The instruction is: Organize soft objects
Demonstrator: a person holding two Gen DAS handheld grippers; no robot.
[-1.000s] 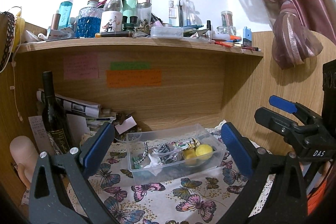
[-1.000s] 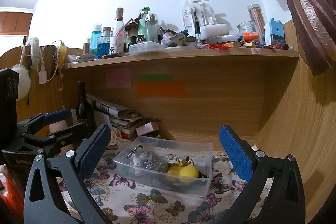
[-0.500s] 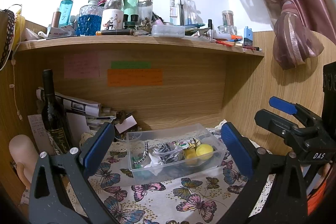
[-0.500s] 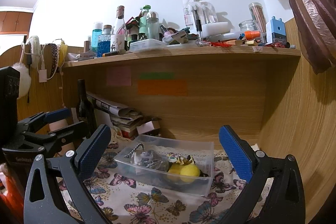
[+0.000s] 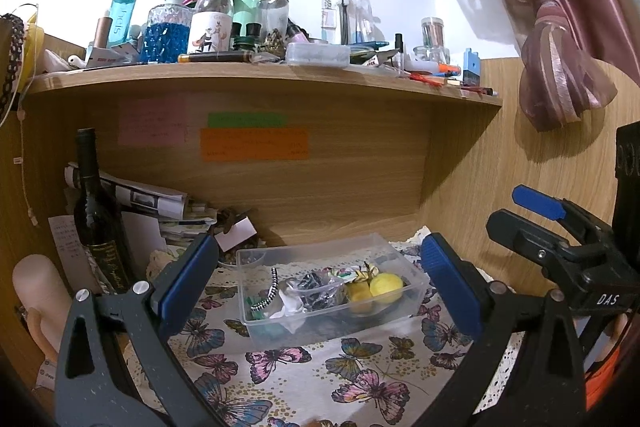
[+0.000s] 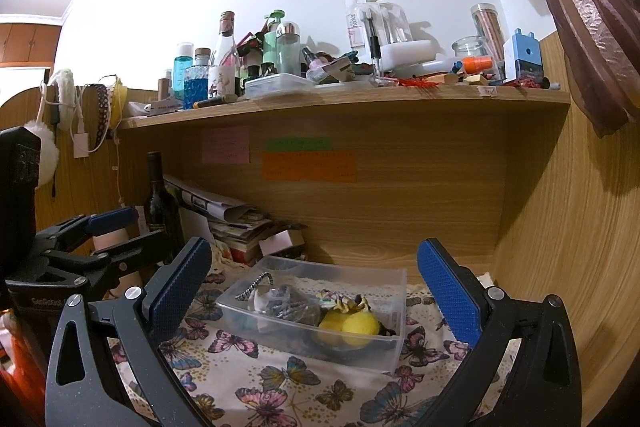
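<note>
A clear plastic box (image 5: 404, 311) stands on the butterfly cloth (image 5: 304, 367) under the shelf; it also shows in the right wrist view (image 6: 394, 343). It holds yellow pom-poms (image 5: 386, 285) (image 6: 360, 325), a patterned scrunchie (image 6: 344, 301), a black-and-white twisted hair tie (image 5: 271, 287) and crumpled soft items. My left gripper (image 5: 318, 279) is open and empty, short of the box. My right gripper (image 6: 314, 279) is open and empty, also short of it. Each gripper shows at the edge of the other's view: the right one (image 5: 560, 243), the left one (image 6: 100, 235).
A dark wine bottle (image 5: 96, 219) and rolled papers (image 5: 136, 193) stand at the back left. The shelf (image 5: 260, 75) above carries several bottles and jars. Wooden walls close the nook behind and at the right. A tied curtain (image 5: 560, 75) hangs at the upper right.
Both views have shifted slightly, the scene sitting a little lower in each. Both grippers stay open and nothing in the box has moved.
</note>
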